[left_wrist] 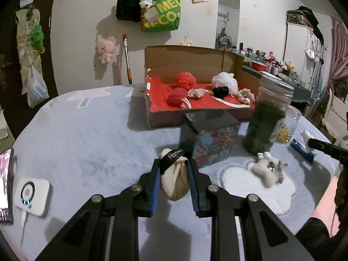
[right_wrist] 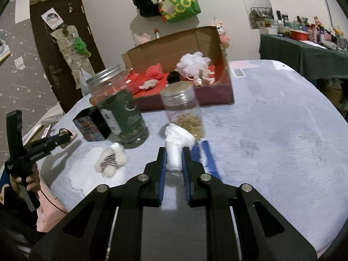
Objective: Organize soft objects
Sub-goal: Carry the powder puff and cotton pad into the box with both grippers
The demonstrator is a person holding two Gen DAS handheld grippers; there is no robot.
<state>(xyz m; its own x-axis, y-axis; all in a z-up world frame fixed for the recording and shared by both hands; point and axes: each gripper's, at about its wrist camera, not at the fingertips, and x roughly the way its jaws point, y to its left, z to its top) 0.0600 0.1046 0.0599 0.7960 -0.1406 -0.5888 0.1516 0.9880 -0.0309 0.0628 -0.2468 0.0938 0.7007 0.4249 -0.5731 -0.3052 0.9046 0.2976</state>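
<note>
1. The left gripper (left_wrist: 174, 167) is closed on a cream soft pouch (left_wrist: 175, 179) with a black band around its top. The two blue pads press it from both sides, and it is lifted above the pale blue tabletop (left_wrist: 87, 134).
2. The right gripper (right_wrist: 174, 158) is closed on a white soft object (right_wrist: 175, 150), which stands up between the pads and widens above them.
3. The cardboard box (left_wrist: 184, 58) with a red inside stands at the far edge of the tabletop. In it lie two red knitted balls (left_wrist: 184, 80), a white mesh puff (left_wrist: 225, 80), a black soft thing (left_wrist: 220, 91) and some small pale pieces.
4. Between the grippers and the box stand a big dark green jar (left_wrist: 267, 117) with a metal lid, a smaller clear jar (right_wrist: 184, 111) with golden bits, and a colourful small box (left_wrist: 214, 143).
5. A small white plush toy (left_wrist: 268, 169) with a striped bow lies on a white cloud-shaped patch (left_wrist: 239, 180), near the green jar.
6. A white device (left_wrist: 32, 193) lies at the left edge of the tabletop.
</note>
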